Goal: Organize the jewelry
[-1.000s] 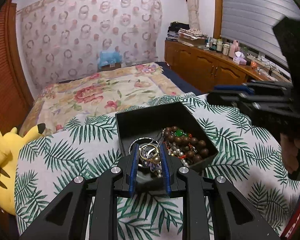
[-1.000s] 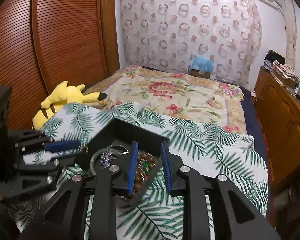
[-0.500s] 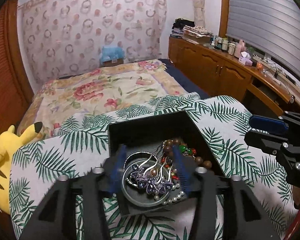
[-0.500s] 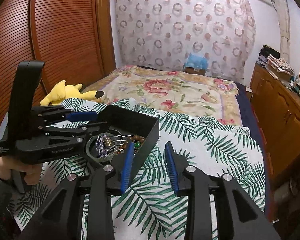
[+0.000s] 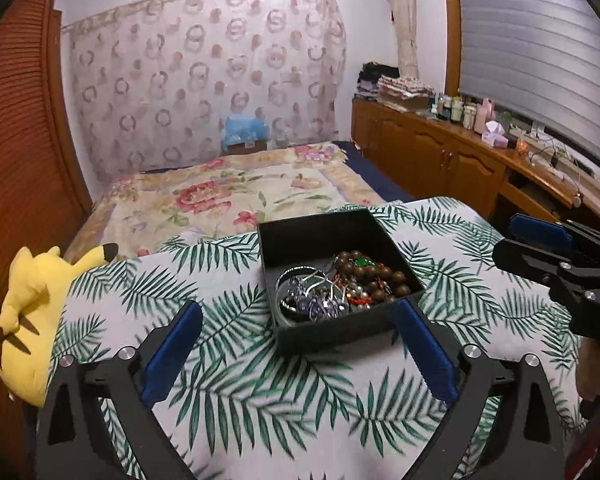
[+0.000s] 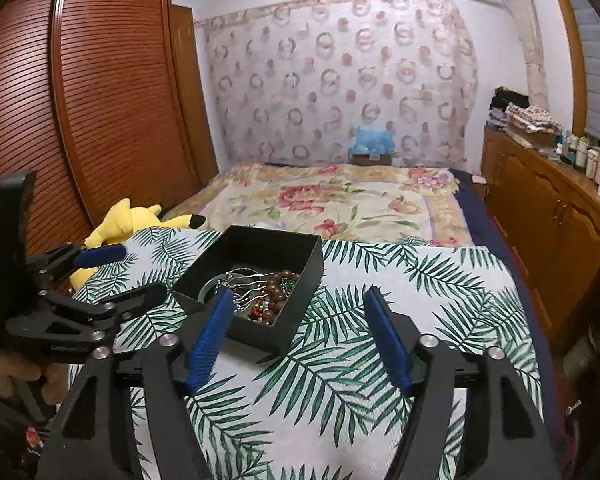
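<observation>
Black box (image 5: pixel 332 332) holds jewelry (image 5: pixel 342 286) (no readable labels).

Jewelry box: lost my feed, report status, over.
Left gripper open, empty. Right gripper open, empty. Black jewelry box on palm-print cloth, jewelry heaped inside. Nothing blocking.

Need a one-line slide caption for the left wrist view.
Left tool open above the palm-print cloth, facing a black box of tangled jewelry; right tool alongside.
</observation>
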The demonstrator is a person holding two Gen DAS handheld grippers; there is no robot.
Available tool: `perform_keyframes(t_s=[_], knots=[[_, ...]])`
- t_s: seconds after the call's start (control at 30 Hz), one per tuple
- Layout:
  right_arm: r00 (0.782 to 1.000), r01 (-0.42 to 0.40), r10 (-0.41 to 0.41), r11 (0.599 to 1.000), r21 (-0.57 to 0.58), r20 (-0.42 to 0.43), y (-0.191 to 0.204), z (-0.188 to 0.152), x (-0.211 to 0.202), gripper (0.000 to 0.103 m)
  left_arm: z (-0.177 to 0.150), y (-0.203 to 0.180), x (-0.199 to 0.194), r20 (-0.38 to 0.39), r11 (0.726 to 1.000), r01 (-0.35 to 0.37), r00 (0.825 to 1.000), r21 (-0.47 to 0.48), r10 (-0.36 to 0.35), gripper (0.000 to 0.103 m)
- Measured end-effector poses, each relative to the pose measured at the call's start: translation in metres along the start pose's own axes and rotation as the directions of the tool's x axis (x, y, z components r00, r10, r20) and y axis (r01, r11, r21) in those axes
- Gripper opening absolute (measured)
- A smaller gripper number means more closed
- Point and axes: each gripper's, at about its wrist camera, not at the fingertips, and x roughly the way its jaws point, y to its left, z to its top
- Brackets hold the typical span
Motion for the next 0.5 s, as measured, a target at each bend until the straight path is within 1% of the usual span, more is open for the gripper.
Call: perform_keyframes(t_s=[0.1, 0.17, 0.27, 0.4, 0.5], knots=[[1.000, 0.019, -0.019, 1.000, -0.002, 0.016, 0.006, -0.003, -0.010, 0.078, -0.003, 0.002, -0.013, 0.012, 1.000, 0.002, 1.000, -0.022, -0.001, 0.095], [0.999, 0.026, -0.026, 1.000, 0.002, 0.029, 0.010, -0.005, -0.016, 0.086, -0.004, 0.003, -0.019, 0.013, 0.999, -0.001, 1.000, -0.035, 0.001, 0.095], [0.997, 0.055, -0.055, 0.999, 0.000, 0.049, 0.016, -0.006, -0.025, 0.094, -0.007, 0.007, -0.029, 0.023, 0.998, -0.004, 1.000, -0.057, 0.005, 0.095], [0.992, 0.089, -0.090, 0.996, 0.015, 0.088, 0.019, -0.008, -0.038, 0.100, -0.012, 0.009, -0.042, 0.040, 0.997, -0.019, 0.999, -0.071, 0.022, 0.095], [0.989, 0.102, -0.104, 0.994, 0.026, 0.103, 0.020, -0.010, -0.044, 0.100, -0.018, 0.011, -0.053, 0.058, 0.996, -0.040, 0.997, -0.076, 0.044, 0.095]])
